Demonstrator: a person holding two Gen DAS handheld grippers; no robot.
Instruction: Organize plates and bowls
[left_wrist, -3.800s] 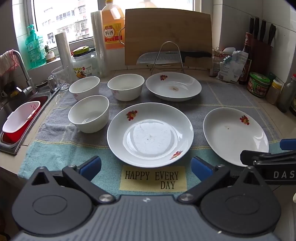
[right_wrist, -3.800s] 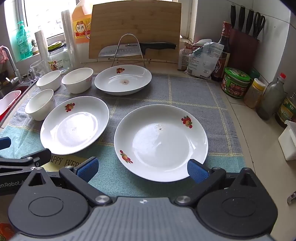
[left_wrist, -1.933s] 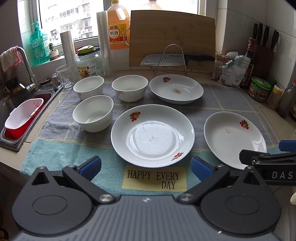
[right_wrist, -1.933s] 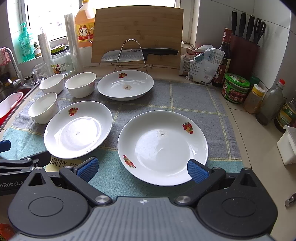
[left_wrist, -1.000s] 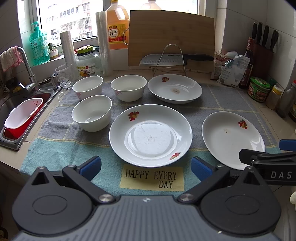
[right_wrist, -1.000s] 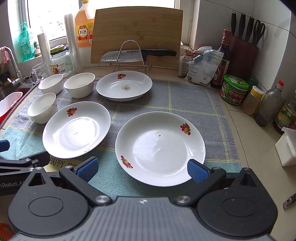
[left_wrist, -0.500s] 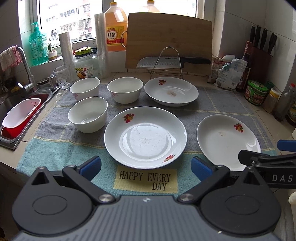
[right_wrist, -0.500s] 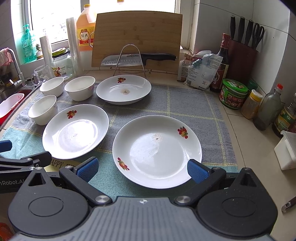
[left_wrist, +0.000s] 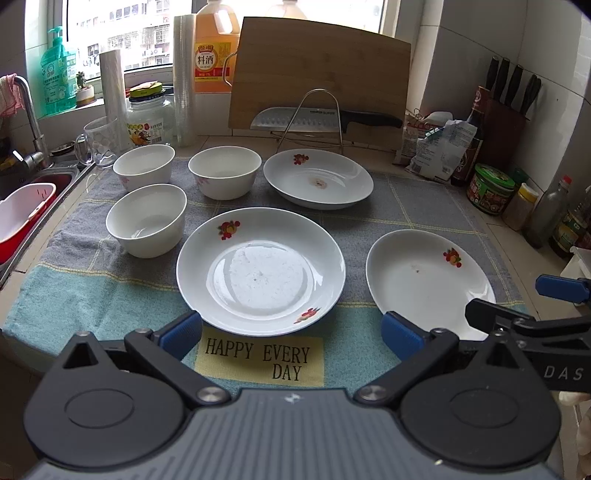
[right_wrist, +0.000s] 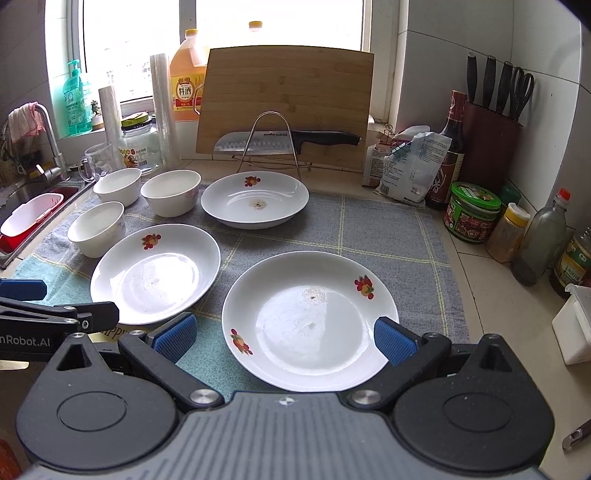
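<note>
Plates (left_wrist: 260, 271) and bowls (left_wrist: 146, 219) lie spread over the towel (left_wrist: 424, 206) in front of you, three of each, while your left gripper (left_wrist: 291, 334) and right gripper (right_wrist: 282, 334) both hover at its near edge with jaws wide and empty.

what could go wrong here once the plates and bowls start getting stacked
The right tongs, open, sit at the near plate, which lies flat on the towel, so its thin rim could slip from a pinch. The bowls crowd together near the sink; a nudge could knock one.
</note>
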